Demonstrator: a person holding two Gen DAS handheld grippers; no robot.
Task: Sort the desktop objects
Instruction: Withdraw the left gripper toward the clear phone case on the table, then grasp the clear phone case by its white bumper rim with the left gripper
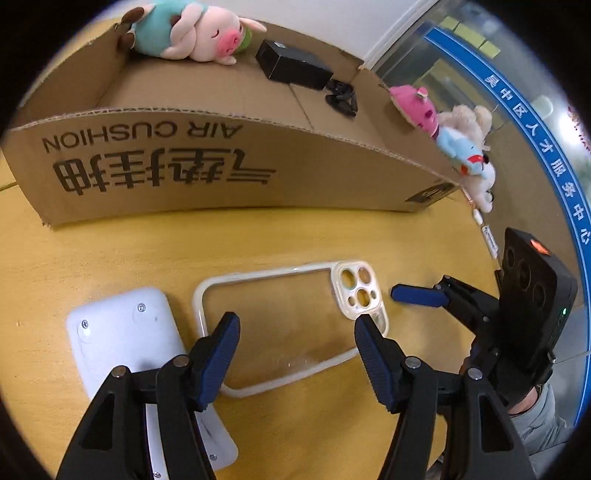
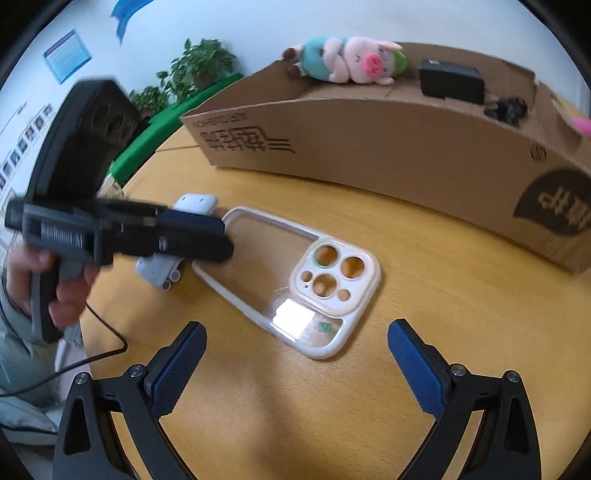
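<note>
Phone case lies flat on the yellow table, camera cut-outs up, between a white device on one side and the cardboard box behind it. It looks light and thin, a clear back panel in a pale rim, likely springy more than stiff and a little slick on the smooth tabletop. I judge the rim the place to take it: a pinch across the narrow width, or on the thicker camera block, since the flat panel gives the pads nothing to bite.

Left gripper hangs over the case with its jaws spread, one blue pad near each long edge and nothing pinched. Right gripper is also spread wide and empty, just short of the case's camera end.

Count: one case, one white device and one box on the table. Inside the box are one plush pig, one black block and one small black tangle. On its corner sits a cluster of small plush toys, perhaps three, though I cannot separate them surely.
</note>
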